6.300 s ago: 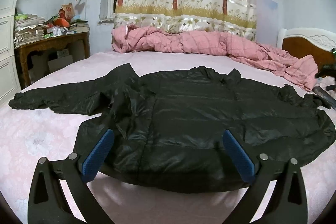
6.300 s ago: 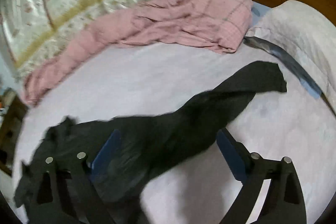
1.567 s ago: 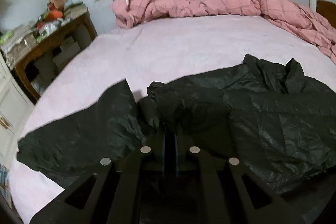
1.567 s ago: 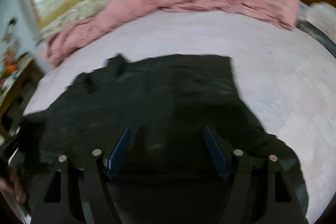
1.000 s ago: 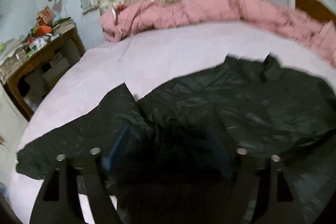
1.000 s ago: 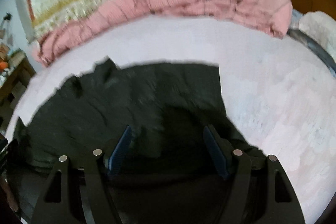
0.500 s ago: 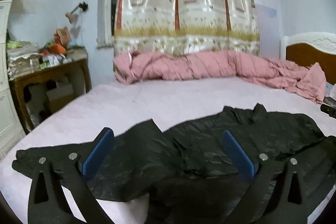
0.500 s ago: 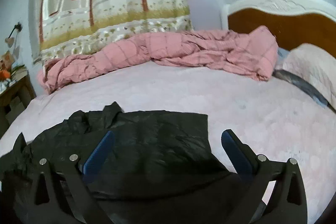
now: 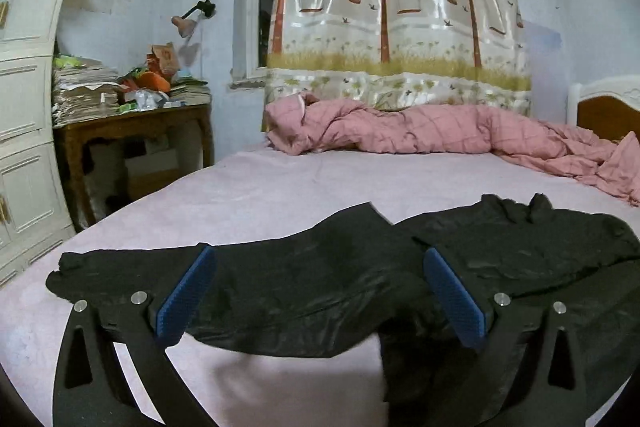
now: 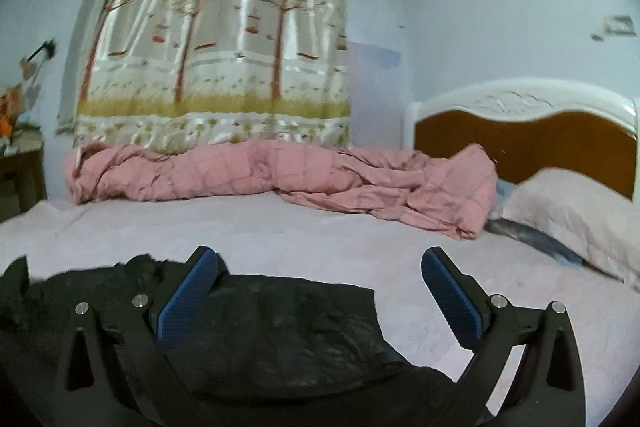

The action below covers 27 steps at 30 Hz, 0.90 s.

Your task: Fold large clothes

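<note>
Both grippers, left [image 9: 320,293] and right [image 10: 320,293], newly drawn back from the black jacket [image 9: 320,287], jaws just spread wide, empty, above the bed [image 9: 300,195].

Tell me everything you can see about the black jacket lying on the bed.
The black jacket is of thin, shiny, crinkled fabric. It lies flat on the pink bed sheet, near the front edge. In the left wrist view one sleeve stretches out to the left, and the collar points toward the far side of the bed. In the right wrist view its right side ends in a straight edge. Neither open gripper holds it.
</note>
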Available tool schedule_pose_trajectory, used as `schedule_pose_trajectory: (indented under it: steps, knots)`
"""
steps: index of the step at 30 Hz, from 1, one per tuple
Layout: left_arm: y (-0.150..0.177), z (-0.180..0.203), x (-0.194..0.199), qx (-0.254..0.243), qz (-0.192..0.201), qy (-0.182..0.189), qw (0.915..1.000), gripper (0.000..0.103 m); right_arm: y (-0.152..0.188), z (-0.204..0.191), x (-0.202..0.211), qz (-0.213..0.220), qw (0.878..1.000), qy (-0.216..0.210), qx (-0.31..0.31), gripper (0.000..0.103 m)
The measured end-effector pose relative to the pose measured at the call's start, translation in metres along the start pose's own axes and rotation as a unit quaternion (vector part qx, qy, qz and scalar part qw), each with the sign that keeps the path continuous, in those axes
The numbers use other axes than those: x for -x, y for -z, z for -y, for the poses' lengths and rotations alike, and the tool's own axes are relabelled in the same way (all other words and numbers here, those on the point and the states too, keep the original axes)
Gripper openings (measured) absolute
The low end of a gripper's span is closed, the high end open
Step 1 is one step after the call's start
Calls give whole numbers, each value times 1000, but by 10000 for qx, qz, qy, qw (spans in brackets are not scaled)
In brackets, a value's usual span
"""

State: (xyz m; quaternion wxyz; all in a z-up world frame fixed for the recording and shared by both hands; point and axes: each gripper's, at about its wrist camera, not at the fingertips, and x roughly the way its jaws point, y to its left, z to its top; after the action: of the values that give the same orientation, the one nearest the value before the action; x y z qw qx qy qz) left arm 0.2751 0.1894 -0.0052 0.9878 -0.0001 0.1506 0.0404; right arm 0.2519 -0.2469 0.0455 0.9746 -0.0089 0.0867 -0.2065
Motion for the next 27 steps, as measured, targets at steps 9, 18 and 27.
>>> schedule_pose_trajectory:
  steps: [9, 18, 27]
  knots:
    - [9, -56, -36, 1204, -800, -74, 9895, 103, 1, 0, -9, -469, 9967, -654, -128, 103]
    - [48, -124, -73, 3115, -1815, 92, 9327, 102, 7, -11, -15, -701, 9912, -1114, -112, 103]
    - [46, -172, -117, 3325, -1965, -727, 9196, 72, 10, -23, -12, -641, 9915, -1127, 82, 103]
